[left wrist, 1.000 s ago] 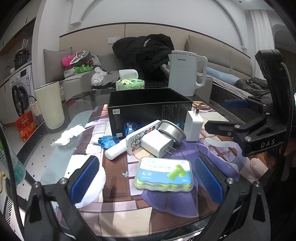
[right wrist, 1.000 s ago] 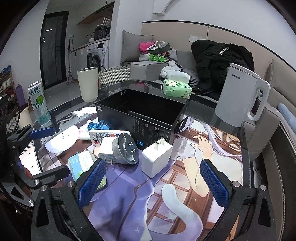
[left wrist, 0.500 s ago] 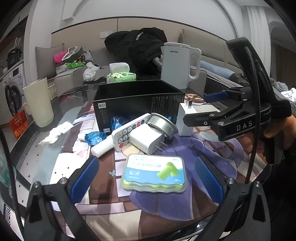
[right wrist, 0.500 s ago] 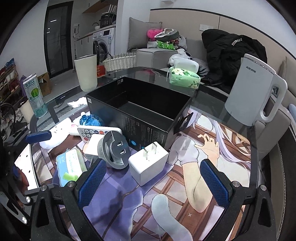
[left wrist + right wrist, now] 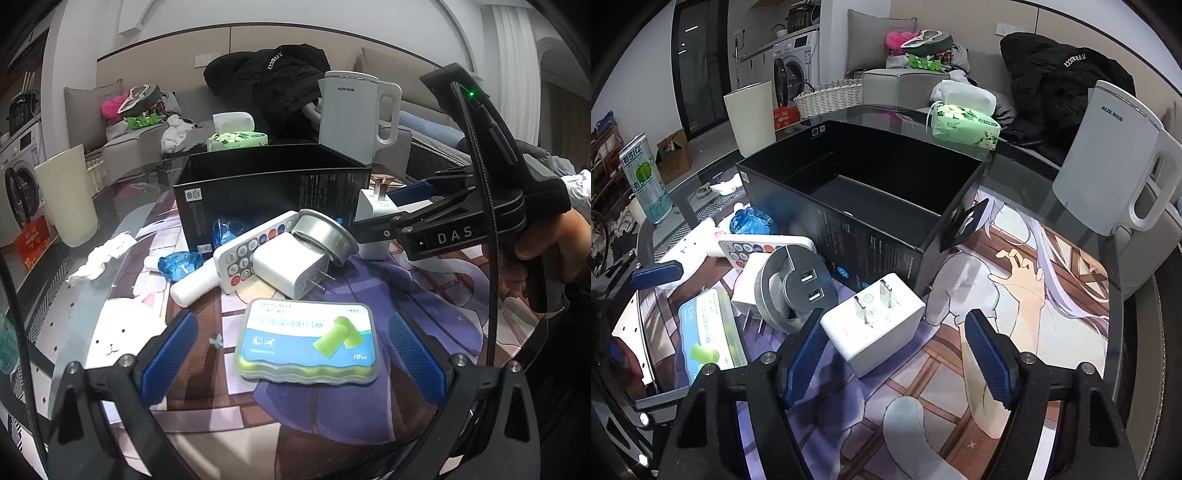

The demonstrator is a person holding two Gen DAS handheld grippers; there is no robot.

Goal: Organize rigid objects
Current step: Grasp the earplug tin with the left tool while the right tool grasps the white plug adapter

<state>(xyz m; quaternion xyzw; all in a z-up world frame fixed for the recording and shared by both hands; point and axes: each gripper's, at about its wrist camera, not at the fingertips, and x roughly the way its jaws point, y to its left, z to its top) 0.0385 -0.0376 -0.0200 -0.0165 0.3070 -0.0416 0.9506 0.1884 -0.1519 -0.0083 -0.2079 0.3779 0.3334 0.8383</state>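
Left wrist view: left gripper [image 5: 291,350] jaws wide apart, holding nothing. Flat clear-lidded earplug case with blue-white label [image 5: 308,341] lies on the surface between the jaws, touching neither pad. Beyond the jaws: white two-prong charger on its side [image 5: 286,267], round silver USB adapter [image 5: 323,236] leaning on it, white remote with coloured buttons [image 5: 251,251], then the open black rectangular cardboard box [image 5: 273,195]. To the right, the right gripper [image 5: 402,206] reaches in from the side, its jaws around a second white cube charger [image 5: 373,218] standing just beside the box.

Right wrist view: right gripper jaws have just been closing, now about half spread. White cube charger [image 5: 873,325] sits between them, prongs up; left pad looks touching or just beside its corner, right pad [image 5: 988,360] clearly apart. Not clamped. Silver adapter [image 5: 792,290] just left of the left jaw, box straight ahead past the charger, white electric kettle [image 5: 1108,158] far right.
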